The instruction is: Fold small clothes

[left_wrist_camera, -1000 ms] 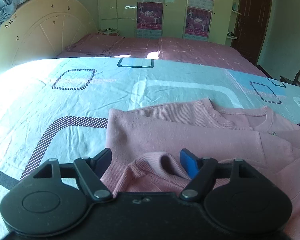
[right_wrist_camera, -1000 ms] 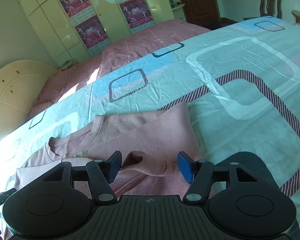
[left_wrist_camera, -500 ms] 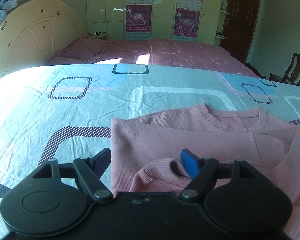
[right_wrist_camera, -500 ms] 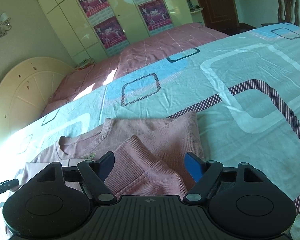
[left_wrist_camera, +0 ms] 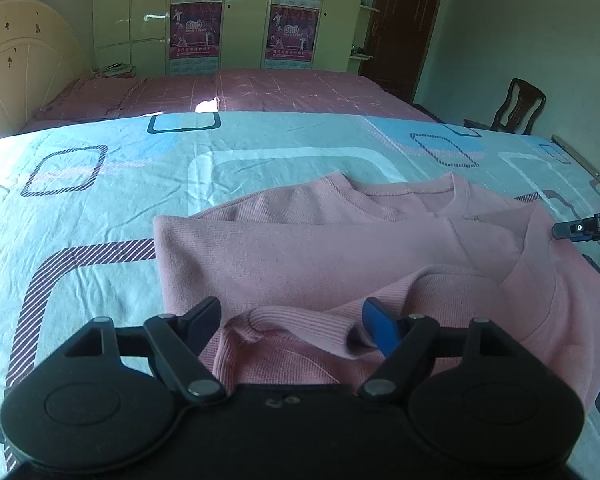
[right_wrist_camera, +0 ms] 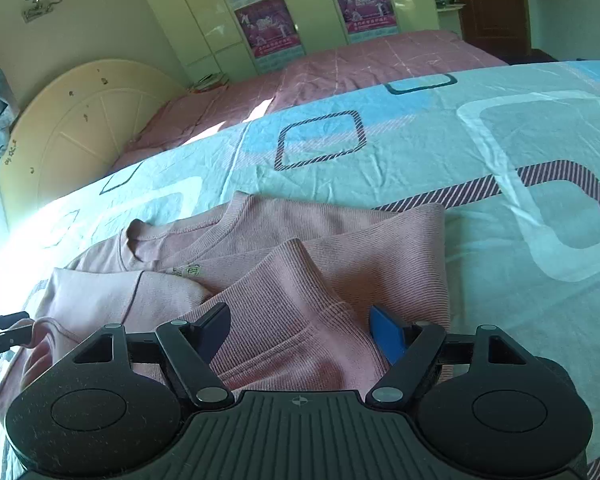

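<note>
- Pink ribbed knit sweater (left_wrist_camera: 340, 248) lies on the bed, on the pale blue bedsheet with square outlines (left_wrist_camera: 100, 208); neckline away from the claws, both sleeves folded in across the body.
- Ribbed cuff (left_wrist_camera: 300, 320) of one sleeve sits between the fingers of the left claw (left_wrist_camera: 292, 320); fingers spread, not pinching it.
- Right claw (right_wrist_camera: 300, 330) also spread, low over the other folded sleeve (right_wrist_camera: 284, 300); whether its fingers touch the cloth, cannot tell.
- Small label (right_wrist_camera: 188, 271) shows near the neckline in the right wrist view.
- Tip of right claw pokes in at the right edge of the left wrist view.
- Beyond: pink bedspread (left_wrist_camera: 240, 92), cream arched headboard (right_wrist_camera: 80, 128), pale green wardrobe with posters (left_wrist_camera: 236, 16), dark wooden chair (left_wrist_camera: 518, 106).
</note>
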`<state>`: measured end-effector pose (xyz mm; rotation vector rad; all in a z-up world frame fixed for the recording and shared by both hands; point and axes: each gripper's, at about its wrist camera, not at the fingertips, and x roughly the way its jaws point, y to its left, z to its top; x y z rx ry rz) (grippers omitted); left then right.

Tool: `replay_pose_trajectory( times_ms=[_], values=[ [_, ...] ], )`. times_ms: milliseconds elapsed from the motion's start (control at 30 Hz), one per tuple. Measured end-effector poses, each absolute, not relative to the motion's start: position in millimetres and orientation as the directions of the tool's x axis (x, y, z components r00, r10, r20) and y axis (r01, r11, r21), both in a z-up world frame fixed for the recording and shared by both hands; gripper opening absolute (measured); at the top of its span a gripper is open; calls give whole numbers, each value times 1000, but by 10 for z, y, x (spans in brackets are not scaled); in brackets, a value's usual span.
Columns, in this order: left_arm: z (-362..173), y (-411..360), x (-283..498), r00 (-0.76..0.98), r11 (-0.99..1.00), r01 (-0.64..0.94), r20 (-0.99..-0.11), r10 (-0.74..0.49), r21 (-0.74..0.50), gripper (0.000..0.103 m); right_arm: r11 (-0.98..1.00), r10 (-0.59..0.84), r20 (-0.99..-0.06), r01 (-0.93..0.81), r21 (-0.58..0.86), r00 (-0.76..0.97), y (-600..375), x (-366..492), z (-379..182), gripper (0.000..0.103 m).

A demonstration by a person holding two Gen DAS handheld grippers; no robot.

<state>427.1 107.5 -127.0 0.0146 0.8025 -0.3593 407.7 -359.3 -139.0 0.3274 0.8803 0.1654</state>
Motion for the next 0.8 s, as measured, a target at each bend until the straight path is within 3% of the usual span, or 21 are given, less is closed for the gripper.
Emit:
replay_pose_trajectory(
  times_ms=[67,100,133,800],
  values=[
    [-1253,1119,4292,626,936,328,-711,-319,-131,77,941,285,-743,-31,336,606,-3558,4115,-1435,74],
    [-1220,1152,4283,625,934,332,-710,-323,-133,77,945,287,-756,-45,324,588,-3535,4135,-1459,59],
    [-1186,1192,4263,629,931,338,-703,-330,-135,77,950,277,-764,-49,307,583,-3524,4135,-1470,51],
    [-1128,1300,4213,601,911,396,-719,-349,-112,83,928,296,-739,3,373,605,-3684,4135,-1479,51]
  ],
)
